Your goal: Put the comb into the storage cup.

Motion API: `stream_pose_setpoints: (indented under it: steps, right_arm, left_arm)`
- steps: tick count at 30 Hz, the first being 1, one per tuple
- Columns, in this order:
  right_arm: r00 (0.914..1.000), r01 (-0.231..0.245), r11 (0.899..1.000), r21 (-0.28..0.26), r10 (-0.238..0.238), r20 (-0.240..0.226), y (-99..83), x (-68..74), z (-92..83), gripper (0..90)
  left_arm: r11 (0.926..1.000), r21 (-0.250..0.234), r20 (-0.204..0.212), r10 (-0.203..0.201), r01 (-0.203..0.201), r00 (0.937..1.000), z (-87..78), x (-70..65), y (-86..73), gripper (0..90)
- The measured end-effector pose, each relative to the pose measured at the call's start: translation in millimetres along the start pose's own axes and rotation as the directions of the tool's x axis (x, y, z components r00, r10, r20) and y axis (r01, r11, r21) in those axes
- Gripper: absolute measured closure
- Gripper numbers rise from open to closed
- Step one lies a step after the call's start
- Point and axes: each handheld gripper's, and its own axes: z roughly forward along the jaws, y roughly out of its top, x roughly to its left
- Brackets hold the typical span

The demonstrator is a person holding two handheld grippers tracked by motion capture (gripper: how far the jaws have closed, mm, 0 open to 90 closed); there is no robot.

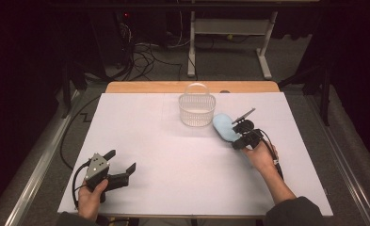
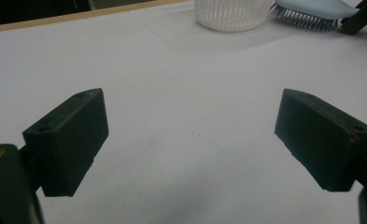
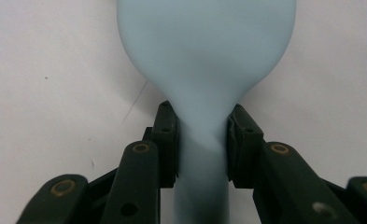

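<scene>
A light blue brush (image 1: 225, 126) lies bristles down on the white sheet just right of a white plastic basket (image 1: 197, 110). My right gripper (image 1: 239, 137) is shut on the brush's handle; in the right gripper view the jaws clamp the narrow handle (image 3: 202, 149) from both sides, with the wide head (image 3: 204, 42) beyond. My left gripper (image 1: 121, 165) rests near the front left of the table, open, with nothing between its fingers (image 2: 71, 135). From the left gripper view the basket (image 2: 231, 14) and the brush's bristles (image 2: 302, 18) show far off.
The white sheet (image 1: 173, 160) covers a wooden table whose back edge (image 1: 145, 87) shows. Cables and a desk frame (image 1: 229, 42) stand on the floor behind. Black cables trail from both grippers.
</scene>
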Motion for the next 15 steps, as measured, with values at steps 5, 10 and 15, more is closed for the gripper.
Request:
stream_pose_setpoints:
  steps: [5, 10, 15]
  right_arm:
    - [1.0, -0.001, 0.999, -0.032, 0.001, -0.004, -5.9, -2.3, -6.9, 70.6]
    - [0.9999, -0.004, 0.998, -0.065, 0.004, -0.011, -10.7, -2.1, -13.6, 70.6]
    - [0.9994, 0.003, 0.994, -0.113, -0.007, -0.035, -19.1, -0.1, -22.3, 70.5]
  left_arm:
    - [1.0, -0.001, 0.004, -0.002, 0.002, 1.0, 0.5, -0.8, 0.2, 10.6]
    - [1.0, -0.003, 0.003, 0.001, -0.001, 1.0, 0.1, -1.5, 0.2, 10.6]
    - [1.0, -0.006, 0.006, 0.007, -0.007, 1.0, -0.3, -2.5, 0.8, 10.7]
